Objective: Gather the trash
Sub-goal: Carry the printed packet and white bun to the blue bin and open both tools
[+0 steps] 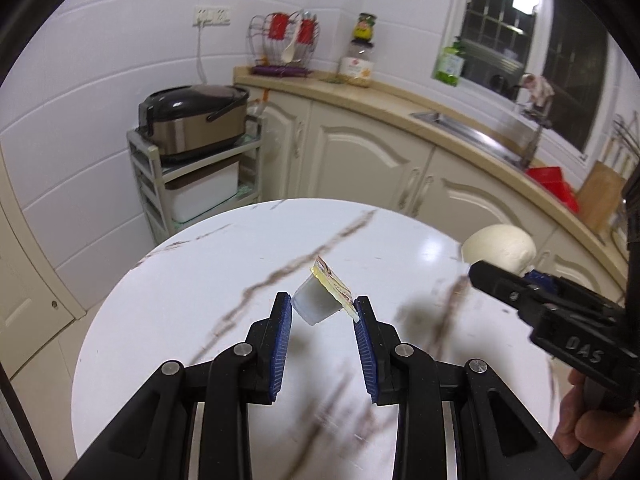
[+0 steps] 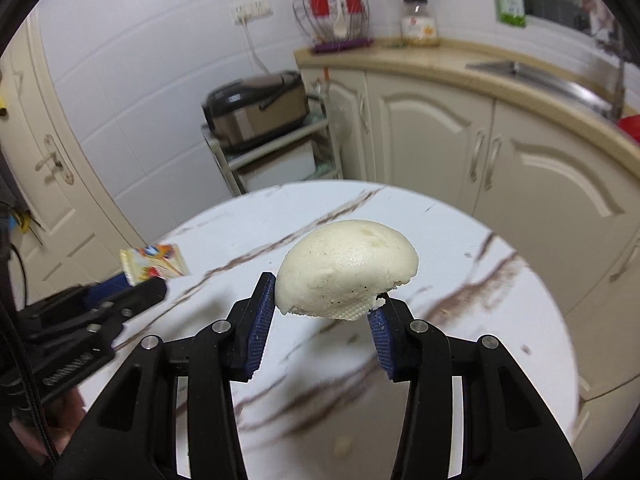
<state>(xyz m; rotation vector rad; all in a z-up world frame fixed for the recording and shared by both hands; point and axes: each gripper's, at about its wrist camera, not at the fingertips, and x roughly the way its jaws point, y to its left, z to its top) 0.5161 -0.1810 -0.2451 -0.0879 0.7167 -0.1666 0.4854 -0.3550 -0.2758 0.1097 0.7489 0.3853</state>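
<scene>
- Above the round marble-veined table (image 1: 200, 280), the left gripper (image 1: 322, 309) pinches a small translucent jelly cup (image 1: 316, 304), tilted, its foil lid peeling.
- Over the table's middle, the right gripper (image 2: 326, 300) clamps a pale, torn steamed bun (image 2: 348, 268), underside dimpled.

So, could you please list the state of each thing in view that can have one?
left gripper: shut on the jelly cup, held above the table.
jelly cup: tilted, foil lid partly peeled.
right gripper: shut on the steamed bun.
steamed bun: lifted off the table, torn at its lower edge.
rice cooker: lid closed.
cabinet doors: closed.
</scene>
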